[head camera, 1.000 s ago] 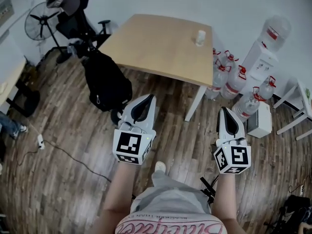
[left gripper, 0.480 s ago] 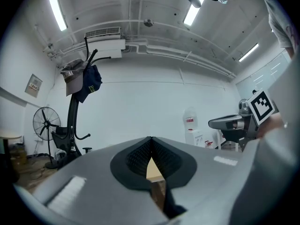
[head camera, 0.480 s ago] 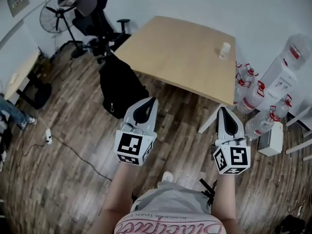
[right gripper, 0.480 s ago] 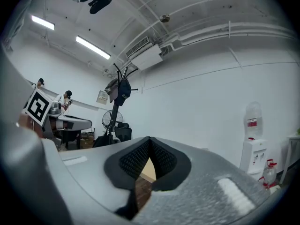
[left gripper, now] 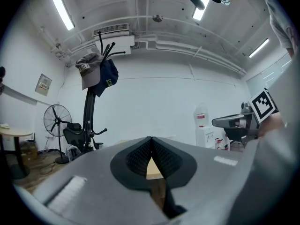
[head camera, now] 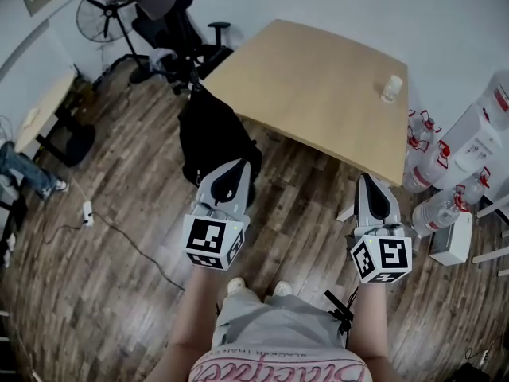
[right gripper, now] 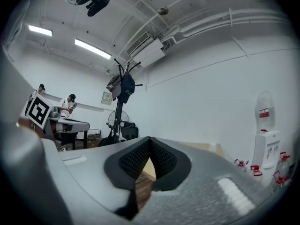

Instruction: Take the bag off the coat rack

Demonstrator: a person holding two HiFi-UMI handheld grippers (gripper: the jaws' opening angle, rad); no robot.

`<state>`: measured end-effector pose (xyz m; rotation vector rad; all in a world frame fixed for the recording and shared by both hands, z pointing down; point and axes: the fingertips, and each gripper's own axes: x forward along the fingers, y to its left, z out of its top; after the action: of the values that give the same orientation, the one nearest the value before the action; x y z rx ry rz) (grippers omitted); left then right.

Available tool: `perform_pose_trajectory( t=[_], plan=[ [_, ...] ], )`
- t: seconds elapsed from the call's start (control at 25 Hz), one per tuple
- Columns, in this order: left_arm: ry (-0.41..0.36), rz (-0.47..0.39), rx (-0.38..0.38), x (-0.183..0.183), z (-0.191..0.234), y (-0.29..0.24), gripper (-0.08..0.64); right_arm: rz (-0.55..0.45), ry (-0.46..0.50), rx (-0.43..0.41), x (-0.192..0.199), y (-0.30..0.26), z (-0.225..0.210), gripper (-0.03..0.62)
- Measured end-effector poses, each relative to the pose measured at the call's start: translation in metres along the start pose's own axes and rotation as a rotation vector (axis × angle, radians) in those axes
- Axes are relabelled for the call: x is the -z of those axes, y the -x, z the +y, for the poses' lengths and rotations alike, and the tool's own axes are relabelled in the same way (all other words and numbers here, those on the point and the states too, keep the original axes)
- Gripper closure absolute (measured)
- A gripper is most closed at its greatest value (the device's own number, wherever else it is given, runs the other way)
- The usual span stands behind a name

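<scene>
A black bag (head camera: 213, 136) hangs low on the black coat rack (head camera: 171, 34), beside the wooden table's left corner. Caps (left gripper: 96, 71) hang at the rack's top (right gripper: 121, 86). My left gripper (head camera: 235, 165) is shut and empty, held level, its tip just short of the bag's lower edge in the head view. My right gripper (head camera: 368, 180) is also shut and empty, off to the right beside the table's near edge. In the left gripper view (left gripper: 150, 139) the rack pole (left gripper: 88, 121) stands left of the closed jaws. The right gripper view (right gripper: 150, 139) shows the rack farther left.
A wooden table (head camera: 318, 86) with a white cup (head camera: 391, 87) stands ahead. A water dispenser (head camera: 477, 146) and bottles (head camera: 433, 205) stand at the right. A fan (head camera: 103, 18) and an office chair (head camera: 187, 38) are behind the rack. A cable (head camera: 119, 237) lies on the wood floor.
The person has moved toward the rack with both shut grippers held out. The bag, rack and table have shifted right in the head view, and the bag now lies right ahead of the left gripper.
</scene>
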<state>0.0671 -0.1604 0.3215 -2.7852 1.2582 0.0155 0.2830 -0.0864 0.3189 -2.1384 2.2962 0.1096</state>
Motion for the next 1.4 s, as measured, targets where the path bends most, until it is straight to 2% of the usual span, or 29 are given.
perform_pose_trajectory(
  t=[0.48,1.0,1.04,1.08,1.2,1.36,1.4],
  plan=[
    [0.041,0.062,-0.099,0.035,0.132,0.016,0.551,0.042,0.027,-0.053,0.015,-0.078,0.087,0.589],
    [0.011,0.079,-0.115,0.047,0.226,0.020,0.549,0.069,0.056,-0.137,0.024,-0.165,0.171,0.588],
    [0.011,0.081,-0.113,0.049,0.231,0.020,0.520,0.080,0.062,-0.150,0.026,-0.170,0.178,0.588],
    [0.009,0.083,-0.110,0.050,0.235,0.020,0.496,0.093,0.069,-0.169,0.028,-0.175,0.184,0.568],
    [0.008,0.080,-0.099,0.052,0.243,0.018,0.430,0.109,0.058,-0.226,0.031,-0.189,0.200,0.455],
    [0.025,0.087,-0.086,0.057,0.248,0.014,0.358,0.109,-0.028,-0.299,0.028,-0.205,0.209,0.243],
    [0.028,0.095,-0.089,0.060,0.250,0.013,0.341,0.121,-0.031,-0.320,0.029,-0.209,0.211,0.211]
  ],
)
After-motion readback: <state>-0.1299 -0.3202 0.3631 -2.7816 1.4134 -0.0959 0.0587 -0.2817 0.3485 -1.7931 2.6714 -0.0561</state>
